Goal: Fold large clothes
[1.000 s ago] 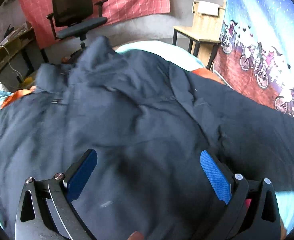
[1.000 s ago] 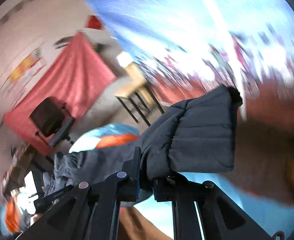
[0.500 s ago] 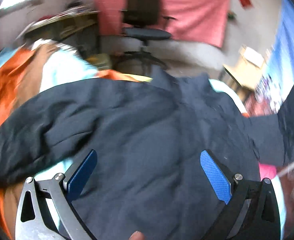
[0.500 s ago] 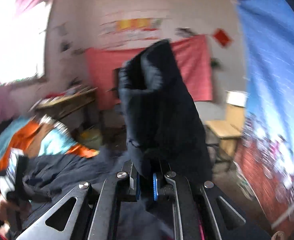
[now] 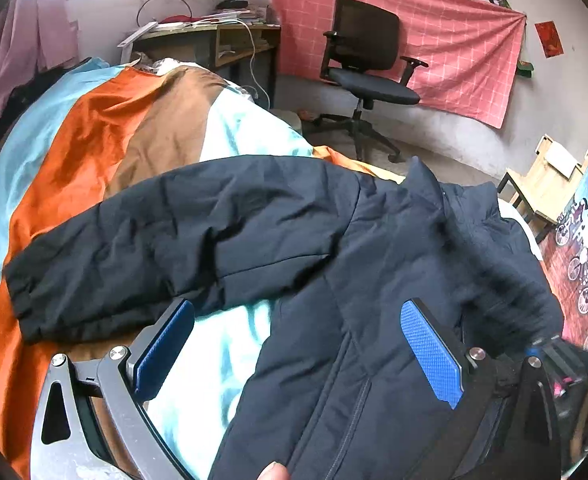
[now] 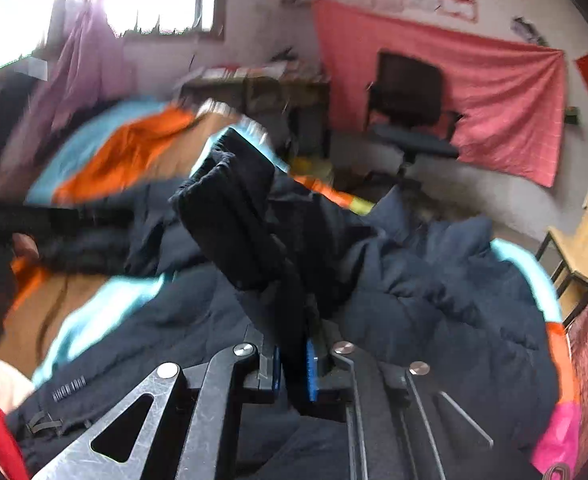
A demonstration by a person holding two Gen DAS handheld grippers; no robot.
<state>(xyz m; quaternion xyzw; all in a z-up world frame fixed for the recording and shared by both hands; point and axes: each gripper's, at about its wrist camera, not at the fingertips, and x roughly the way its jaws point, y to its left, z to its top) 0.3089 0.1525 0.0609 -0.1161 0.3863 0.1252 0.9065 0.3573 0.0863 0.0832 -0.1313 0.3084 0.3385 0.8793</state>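
a dark navy jacket (image 5: pixel 373 280) was spread over the striped bed cover (image 5: pixel 106 140), one sleeve (image 5: pixel 154 240) stretched out flat to the left. the left gripper (image 5: pixel 294 344) was held above it with its blue-padded fingers (image 5: pixel 431 352) spread wide, nothing between them. the right gripper (image 6: pixel 294 364) was pinching the other sleeve's cuff (image 6: pixel 234 208), which was raised above the jacket body; the view was blurred

Bare bedspread (image 5: pixel 222 364) between the left gripper's (image 5: pixel 294 352) spread fingers; jacket sleeve (image 5: pixel 166 240) barred 11 o'clock, jacket body (image 5: pixel 373 320) 2 o'clock.
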